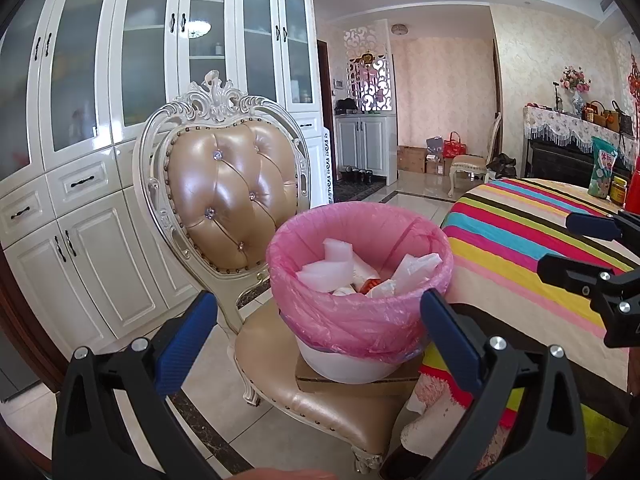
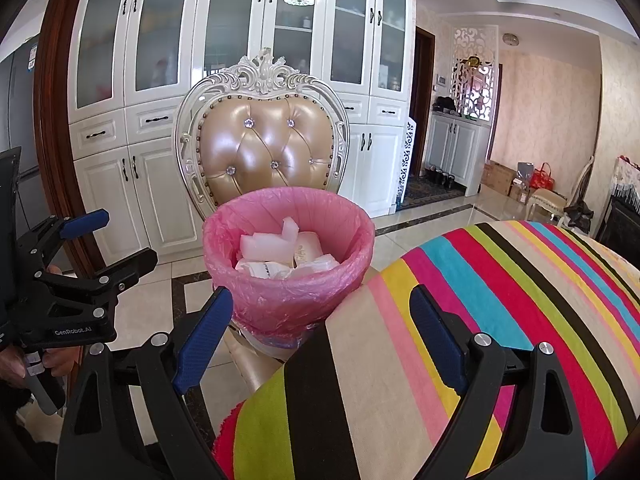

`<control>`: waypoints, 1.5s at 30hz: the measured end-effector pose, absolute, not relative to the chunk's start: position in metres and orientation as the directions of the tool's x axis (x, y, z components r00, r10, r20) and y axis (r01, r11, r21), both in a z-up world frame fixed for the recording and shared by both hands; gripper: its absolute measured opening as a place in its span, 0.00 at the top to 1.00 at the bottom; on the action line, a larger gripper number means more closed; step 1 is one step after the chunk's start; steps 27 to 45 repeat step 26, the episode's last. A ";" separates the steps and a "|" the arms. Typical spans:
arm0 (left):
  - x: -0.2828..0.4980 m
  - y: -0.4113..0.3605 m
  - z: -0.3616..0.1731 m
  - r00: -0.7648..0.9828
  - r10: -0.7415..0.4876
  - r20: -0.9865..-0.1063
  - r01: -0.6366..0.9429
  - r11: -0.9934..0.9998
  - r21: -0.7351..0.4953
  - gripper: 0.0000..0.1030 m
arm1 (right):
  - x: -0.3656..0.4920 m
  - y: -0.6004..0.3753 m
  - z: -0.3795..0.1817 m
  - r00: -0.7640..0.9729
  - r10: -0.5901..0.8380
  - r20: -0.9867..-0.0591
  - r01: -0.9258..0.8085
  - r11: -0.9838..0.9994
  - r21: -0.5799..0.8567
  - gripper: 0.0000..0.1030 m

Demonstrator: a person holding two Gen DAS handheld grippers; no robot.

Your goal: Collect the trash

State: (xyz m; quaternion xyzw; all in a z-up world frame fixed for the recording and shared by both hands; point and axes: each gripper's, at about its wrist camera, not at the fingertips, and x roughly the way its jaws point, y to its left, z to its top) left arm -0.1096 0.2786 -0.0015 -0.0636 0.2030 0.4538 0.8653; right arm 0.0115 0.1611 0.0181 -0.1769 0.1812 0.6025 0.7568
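Both grippers wait empty before the bin [image 1: 360, 276].
Left gripper [image 1: 318, 332] and right gripper [image 2: 322, 336] stand wide apart; next, probably find trash beside it.

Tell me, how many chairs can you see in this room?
2. The tufted chair stands close by, with the pink-lined trash bin on its seat. The second chair stands far back, near the boxes. Others may be hidden behind the striped table.

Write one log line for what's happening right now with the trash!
left tool: open, empty | right tool: open, empty | trash bin: pink-lined, on chair, holds white scraps | striped table: beside bin
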 end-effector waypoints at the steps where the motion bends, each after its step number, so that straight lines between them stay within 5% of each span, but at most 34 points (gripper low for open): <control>1: -0.110 0.279 -0.002 0.506 0.759 -0.409 -0.811 0.580 0.073 0.04 | 0.012 0.161 0.018 0.208 0.848 -0.488 -0.976 0.211 -0.049 0.18; 45: -0.114 0.282 -0.008 0.500 0.751 -0.431 -0.819 0.572 0.047 0.04 | 0.013 0.160 0.018 0.213 0.848 -0.486 -0.975 0.216 -0.050 0.18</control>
